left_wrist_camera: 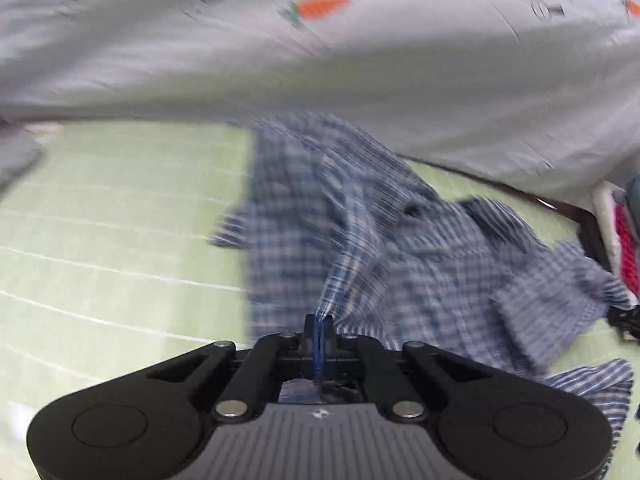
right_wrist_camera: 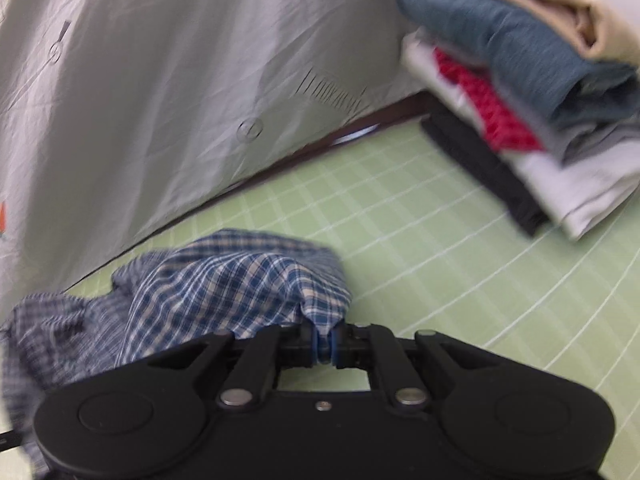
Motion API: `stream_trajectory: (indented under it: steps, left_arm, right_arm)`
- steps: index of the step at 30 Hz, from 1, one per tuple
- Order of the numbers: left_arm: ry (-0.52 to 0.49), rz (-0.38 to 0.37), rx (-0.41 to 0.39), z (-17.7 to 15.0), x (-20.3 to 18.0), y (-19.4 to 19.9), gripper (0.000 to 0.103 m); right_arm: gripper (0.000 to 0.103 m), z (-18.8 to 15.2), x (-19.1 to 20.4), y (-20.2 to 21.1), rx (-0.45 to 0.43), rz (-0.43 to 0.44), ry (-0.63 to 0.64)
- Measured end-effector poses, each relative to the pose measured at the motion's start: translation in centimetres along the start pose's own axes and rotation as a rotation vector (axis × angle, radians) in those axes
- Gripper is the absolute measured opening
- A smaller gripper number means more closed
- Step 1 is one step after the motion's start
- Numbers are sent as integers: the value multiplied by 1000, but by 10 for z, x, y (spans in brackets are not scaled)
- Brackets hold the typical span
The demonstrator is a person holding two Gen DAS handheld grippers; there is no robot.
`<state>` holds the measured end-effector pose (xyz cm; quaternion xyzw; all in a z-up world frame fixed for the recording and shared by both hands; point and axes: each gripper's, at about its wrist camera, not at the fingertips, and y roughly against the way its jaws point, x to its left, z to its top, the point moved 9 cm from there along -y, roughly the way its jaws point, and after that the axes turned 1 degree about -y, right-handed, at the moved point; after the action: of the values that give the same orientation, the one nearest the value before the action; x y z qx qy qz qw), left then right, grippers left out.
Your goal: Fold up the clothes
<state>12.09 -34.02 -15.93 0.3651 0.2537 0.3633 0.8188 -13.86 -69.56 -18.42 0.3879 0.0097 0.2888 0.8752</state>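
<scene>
A blue and white plaid shirt (left_wrist_camera: pixel 360 232) lies crumpled on the green gridded mat (left_wrist_camera: pixel 120 220). My left gripper (left_wrist_camera: pixel 319 326) is shut on a fold of its cloth, which rises taut from the pile. In the right wrist view my right gripper (right_wrist_camera: pixel 325 342) is shut on another bunched edge of the same plaid shirt (right_wrist_camera: pixel 224 280), held just above the mat (right_wrist_camera: pixel 440 260). Both views are motion-blurred.
A grey sheet with carrot prints (left_wrist_camera: pixel 320 40) hangs along the far side and also shows in the right wrist view (right_wrist_camera: pixel 160 100). A stack of folded clothes (right_wrist_camera: pixel 520 92), beige, blue, red, white and black, sits at the mat's right; its edge shows in the left wrist view (left_wrist_camera: pixel 624 232).
</scene>
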Motion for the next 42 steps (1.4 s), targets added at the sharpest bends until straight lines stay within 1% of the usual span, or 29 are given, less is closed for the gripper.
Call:
stream_trajectory:
  steps: [2,4,5,6,8,9,10,11,12,13,15,17,18,20,21,22,23,27,29,30,31,32,33,34,35,36,38,40,42]
  left_arm:
    - [24,156,-42,9,50,22,0]
    - [73,319,-74,18,105,41,0]
    - [100,367,-83,22,127,49,0]
    - [131,371,-86,25,141,53,1]
    - [178,374,-119,29,152,60,2]
    - [189,383,-118,29,152,61,4]
    - [194,383,-108,26,147,60,10]
    - [200,378,-97,23,141,58,15]
    - [211,355,-88,17,133,58,24]
    - [236,305,-79,10,122,57,29]
    - [293,185,-62,-4,96,53,32]
    - [332,73,-45,-19,66,48,39]
    - [338,36,-31,-27,51,45,43]
    - [325,-23,14,-42,23,38,44]
    - [309,-53,39,-50,9,34,47]
    - [289,-76,59,-55,-2,31,51]
    - [276,-92,70,-60,-11,30,52]
    - [323,-157,78,-69,-27,32,52]
    - [314,-171,73,-71,-32,33,52]
    - [304,-163,73,-72,-34,31,51]
    - [292,-149,72,-74,-35,28,49]
    - [287,-131,78,-76,-35,25,45]
    - [284,-111,87,-80,-34,22,22]
    - [282,-106,89,-83,-33,24,1]
    - [280,-110,85,-85,-31,27,1]
    - [282,-123,66,-86,-30,33,1]
    - [301,-143,15,-89,-25,55,1]
    - [337,-126,-25,-95,-16,78,1]
    - [383,-103,-60,-105,-4,99,1]
  right_arm:
    - [6,20,-19,3,-45,-57,11]
    - [6,37,-34,5,-74,-85,1]
    - [6,43,-39,5,-82,-94,7]
    - [6,46,-39,4,-81,-92,19]
    - [7,42,-33,1,-45,-100,44]
    - [13,39,-30,-1,-26,-105,56]
    - [20,34,-26,2,-20,-117,51]
    - [44,28,-23,4,-18,-130,41]
    - [57,21,-19,10,-21,-121,13]
    - [57,14,-14,17,-25,-107,-19]
    - [57,-3,0,28,-3,-38,-68]
    - [59,-19,17,41,16,28,-69]
    - [61,-26,27,46,26,62,-52]
    - [63,-41,45,54,57,127,-17]
    - [64,-49,54,57,77,159,-3]
    - [64,-57,63,60,94,190,6]
    - [64,-65,71,62,111,221,15]
    - [67,-85,94,76,139,299,37]
    - [68,-93,100,82,140,310,84]
    - [68,-99,104,84,146,319,108]
    - [68,-105,104,82,160,322,130]
    - [65,-110,102,78,184,308,145]
    - [50,-116,100,74,210,290,158]
    - [36,-120,96,73,226,287,157]
    - [9,-121,92,75,224,292,148]
    - [4,-122,87,79,217,299,137]
    - [3,-116,73,93,152,295,115]
    - [3,-109,57,111,89,286,85]
    - [3,-106,39,128,61,276,42]
